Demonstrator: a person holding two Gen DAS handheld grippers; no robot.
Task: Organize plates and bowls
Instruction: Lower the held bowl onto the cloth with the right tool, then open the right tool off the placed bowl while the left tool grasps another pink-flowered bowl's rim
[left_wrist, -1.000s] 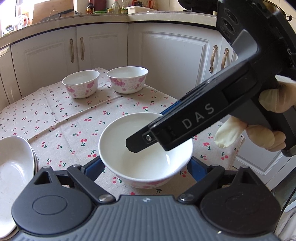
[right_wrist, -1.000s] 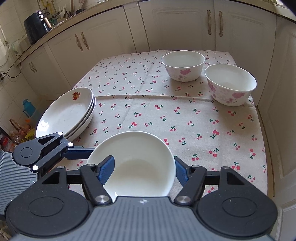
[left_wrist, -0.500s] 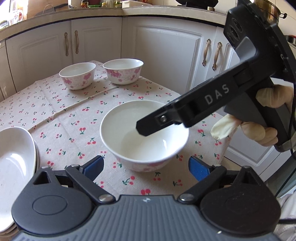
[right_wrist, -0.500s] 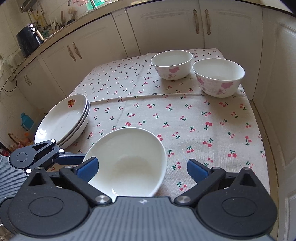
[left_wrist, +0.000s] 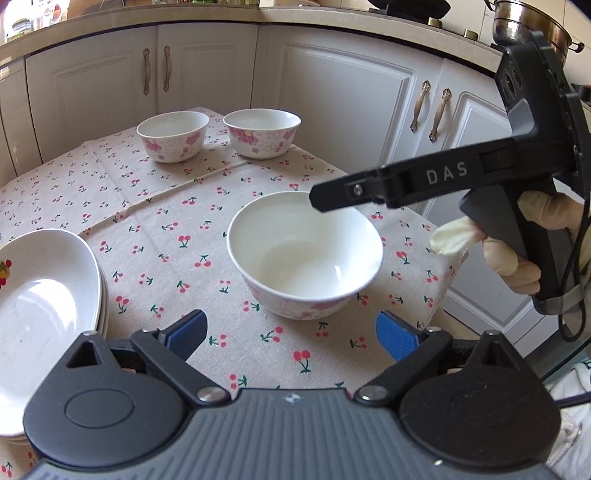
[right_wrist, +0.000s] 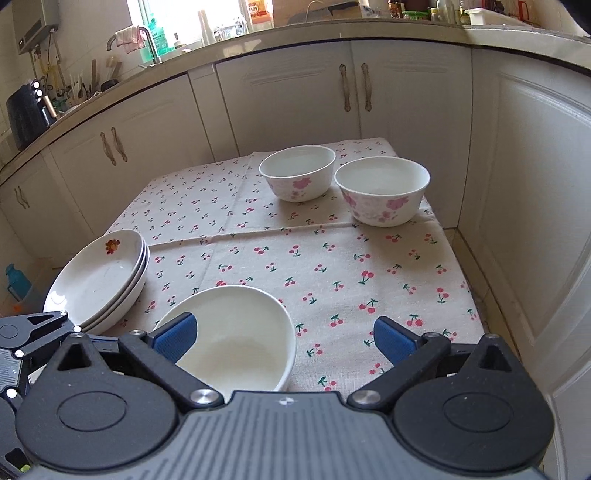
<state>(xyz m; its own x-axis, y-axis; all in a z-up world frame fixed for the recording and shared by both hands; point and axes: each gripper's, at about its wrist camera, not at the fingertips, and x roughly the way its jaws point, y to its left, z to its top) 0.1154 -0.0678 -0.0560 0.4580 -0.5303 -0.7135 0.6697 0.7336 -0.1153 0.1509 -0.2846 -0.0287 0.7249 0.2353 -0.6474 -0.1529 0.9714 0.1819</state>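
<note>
From the left wrist camera, the left tool (left_wrist: 290, 334) stands released, its blue pads spread wide over the cherry-print cloth (left_wrist: 166, 229) that covers the counter, with nothing between them. Its jaws have just been opening. The near bowl (left_wrist: 304, 254) sits upright on the cloth just ahead of the pads, clear of both. The right tool's black finger (left_wrist: 399, 184) reaches over the bowl's far rim, held by a gloved hand (left_wrist: 517, 247). A stack of plates (left_wrist: 44, 295) lies at the left edge, and two flowered bowls (left_wrist: 173, 136) stand side by side at the far end.

From the right wrist camera, the right tool (right_wrist: 284, 338) is released too, having just been opening. The near bowl (right_wrist: 236, 336) rests on the cloth (right_wrist: 332, 266) towards its left pad (right_wrist: 175, 338); whether that pad touches the rim I cannot tell. The plates (right_wrist: 99, 277) are stacked to the left, the two flowered bowls (right_wrist: 297, 171) well apart at the far side.
</note>
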